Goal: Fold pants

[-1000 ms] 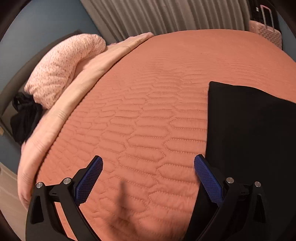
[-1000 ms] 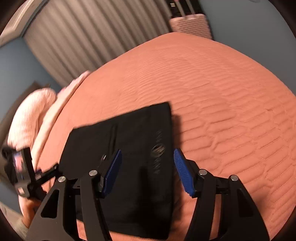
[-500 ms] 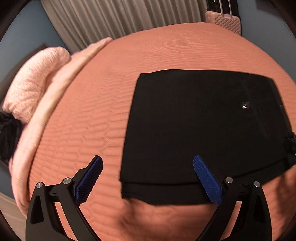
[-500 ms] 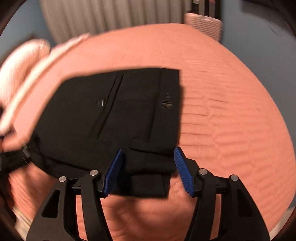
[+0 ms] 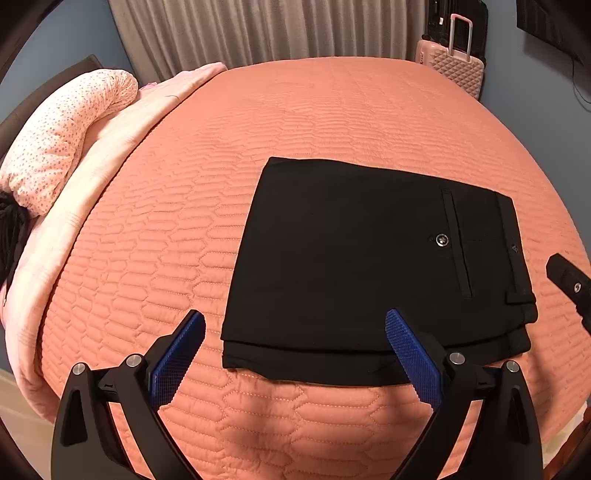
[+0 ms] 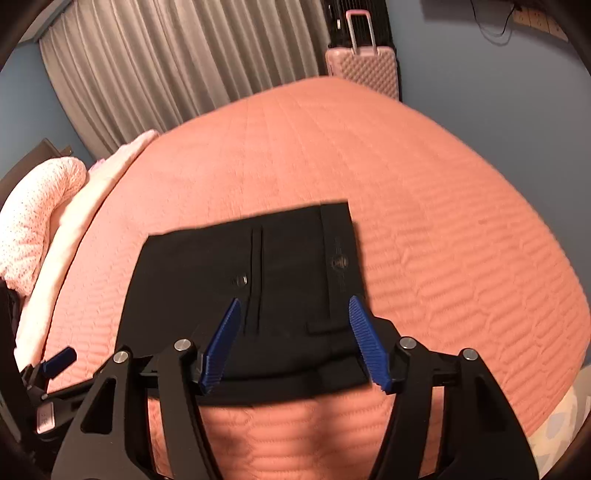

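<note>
The black pants (image 5: 369, 258) lie folded into a flat rectangle on the orange quilted bed (image 5: 295, 122), back pocket button up and waistband at the right. They also show in the right wrist view (image 6: 240, 284). My left gripper (image 5: 295, 354) is open and empty, above the near left part of the stack. My right gripper (image 6: 295, 339) is open and empty, above the near waistband end. The left gripper (image 6: 55, 360) shows at the left edge of the right wrist view.
A pink dotted pillow (image 5: 62, 133) and a pale pink blanket (image 5: 92, 177) lie along the bed's left side. A pink suitcase (image 5: 450, 70) stands beyond the far right corner, before grey curtains (image 5: 258, 33). The bed's near edge is just below the grippers.
Both grippers have drawn back and up from the pants, so the whole folded stack is in view. The left view swung right from bare quilt onto the pants. Both stay open.
</note>
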The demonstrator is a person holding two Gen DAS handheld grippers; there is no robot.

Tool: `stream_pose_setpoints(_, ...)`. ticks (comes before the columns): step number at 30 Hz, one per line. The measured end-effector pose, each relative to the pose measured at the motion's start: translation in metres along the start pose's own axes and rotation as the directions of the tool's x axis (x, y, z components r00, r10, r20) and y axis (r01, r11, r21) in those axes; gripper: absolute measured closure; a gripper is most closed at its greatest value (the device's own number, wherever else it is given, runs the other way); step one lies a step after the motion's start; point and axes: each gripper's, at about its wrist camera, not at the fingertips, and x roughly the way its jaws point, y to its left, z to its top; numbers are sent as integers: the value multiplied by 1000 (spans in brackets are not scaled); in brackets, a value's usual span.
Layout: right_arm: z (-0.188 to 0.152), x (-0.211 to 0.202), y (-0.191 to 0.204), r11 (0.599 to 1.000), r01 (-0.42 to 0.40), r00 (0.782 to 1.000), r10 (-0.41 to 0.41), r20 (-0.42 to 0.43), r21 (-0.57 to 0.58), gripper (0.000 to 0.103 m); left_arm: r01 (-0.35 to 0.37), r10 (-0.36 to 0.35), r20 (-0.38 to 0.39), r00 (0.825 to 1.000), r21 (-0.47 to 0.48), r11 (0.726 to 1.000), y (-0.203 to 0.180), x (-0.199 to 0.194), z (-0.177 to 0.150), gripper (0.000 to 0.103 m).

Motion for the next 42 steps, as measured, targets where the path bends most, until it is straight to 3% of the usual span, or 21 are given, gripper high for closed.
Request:
stream_pose_setpoints(9, 9, -17, -5, 1000, 1, 1000, -1, -1, 14, 41, -1, 2, 27, 1000, -36, 999, 29, -16, 12, 7)
stream_pose_setpoints(11, 6, -22, -2, 1000, 11, 1000, -11, 1, -5, 28, -2, 4, 37, 999, -40, 999, 33, -23, 13, 7)
stream_pose_setpoints(13, 2, -28, 3, 999, 16, 1000, -15, 13, -34, 24, -7, 9, 45, 999, -33, 999, 34, -31, 12, 7)
stream_pose_setpoints(27, -7, -66, 12, 998, -8, 999, 11, 40, -68, 24, -9, 10, 76, 997, -10, 1000, 30, -65, 1, 6)
stream_pose_setpoints(42, -11, -76, -4, 999, 9, 999, -7, 37, -50, 23, 3, -4, 65, 998, 26, 1000, 10, -78, -8, 6)
